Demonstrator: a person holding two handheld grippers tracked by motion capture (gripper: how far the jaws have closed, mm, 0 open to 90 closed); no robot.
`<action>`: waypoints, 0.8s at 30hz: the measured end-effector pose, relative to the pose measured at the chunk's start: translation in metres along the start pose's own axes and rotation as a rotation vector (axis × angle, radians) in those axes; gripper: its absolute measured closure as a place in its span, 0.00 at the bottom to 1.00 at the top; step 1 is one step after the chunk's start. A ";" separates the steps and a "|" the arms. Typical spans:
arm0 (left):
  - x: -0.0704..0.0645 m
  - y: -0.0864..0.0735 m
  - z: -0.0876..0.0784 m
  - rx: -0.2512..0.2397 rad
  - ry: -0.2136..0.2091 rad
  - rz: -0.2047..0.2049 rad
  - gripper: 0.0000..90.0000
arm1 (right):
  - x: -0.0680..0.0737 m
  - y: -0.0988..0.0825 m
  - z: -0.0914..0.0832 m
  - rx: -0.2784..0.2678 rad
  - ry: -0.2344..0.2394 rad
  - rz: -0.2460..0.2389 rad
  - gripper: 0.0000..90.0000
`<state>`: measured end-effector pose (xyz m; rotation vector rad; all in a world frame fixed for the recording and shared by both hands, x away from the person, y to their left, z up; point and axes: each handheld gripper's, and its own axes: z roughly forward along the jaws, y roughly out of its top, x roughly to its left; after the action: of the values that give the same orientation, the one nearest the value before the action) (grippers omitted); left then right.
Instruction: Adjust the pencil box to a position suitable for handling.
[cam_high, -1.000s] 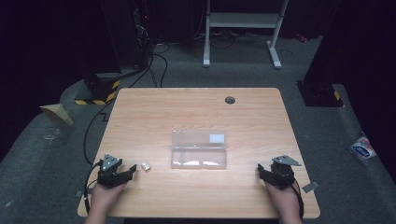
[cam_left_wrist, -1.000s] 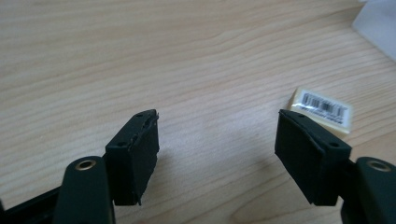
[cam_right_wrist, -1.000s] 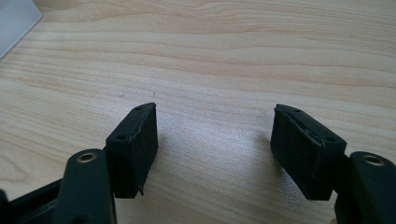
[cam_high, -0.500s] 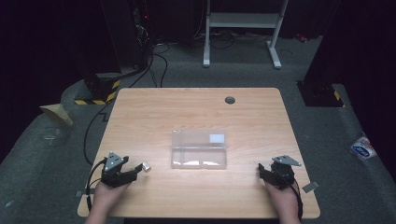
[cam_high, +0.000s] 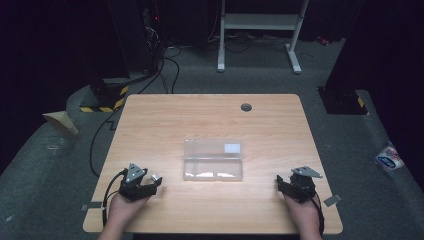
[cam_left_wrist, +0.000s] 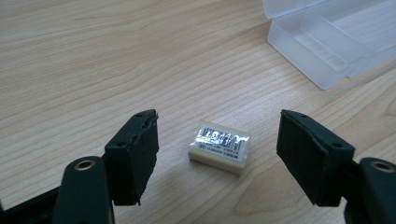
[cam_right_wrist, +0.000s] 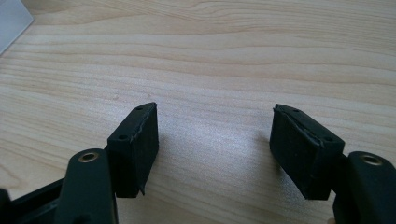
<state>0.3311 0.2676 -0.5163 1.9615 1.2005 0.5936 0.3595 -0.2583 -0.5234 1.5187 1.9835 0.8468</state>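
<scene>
A small white eraser (cam_left_wrist: 218, 147) with a printed sleeve lies flat on the wooden table (cam_high: 210, 120), left of the middle. My left gripper (cam_left_wrist: 218, 116) is open, one jaw on each side of the eraser, and neither pad touches it. In the high view the left gripper (cam_high: 152, 183) sits at the front left with the eraser (cam_high: 156, 176) at its tips. A clear plastic box (cam_high: 213, 160) with its lid open stands at the table's centre, and its corner (cam_left_wrist: 327, 37) lies ahead to the right. My right gripper (cam_high: 281, 184) rests at the front right, open (cam_right_wrist: 215, 109) over bare wood.
A round cable hole (cam_high: 246, 107) is near the table's far edge. Black cables (cam_high: 165, 70) and a white stand (cam_high: 260, 30) are on the floor beyond. A packet (cam_high: 387, 157) lies on the floor at the right. The box's edge (cam_right_wrist: 11, 18) is far left of the right gripper.
My left gripper has moved to the right, up to the eraser, which now lies between its jaws. The right gripper has stayed where it was.
</scene>
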 end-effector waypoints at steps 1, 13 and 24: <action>-0.001 0.000 0.001 0.004 0.000 0.001 0.35 | 0.000 0.000 0.000 0.000 0.000 0.000 0.36; 0.000 -0.002 0.010 0.048 -0.002 0.019 0.49 | 0.000 0.000 0.000 0.000 0.003 0.000 0.37; 0.000 -0.004 0.011 0.044 -0.013 0.009 0.57 | 0.000 0.000 0.000 -0.001 0.000 -0.001 0.37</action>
<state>0.3370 0.2650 -0.5262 2.0055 1.2067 0.5627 0.3592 -0.2579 -0.5234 1.5174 1.9834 0.8473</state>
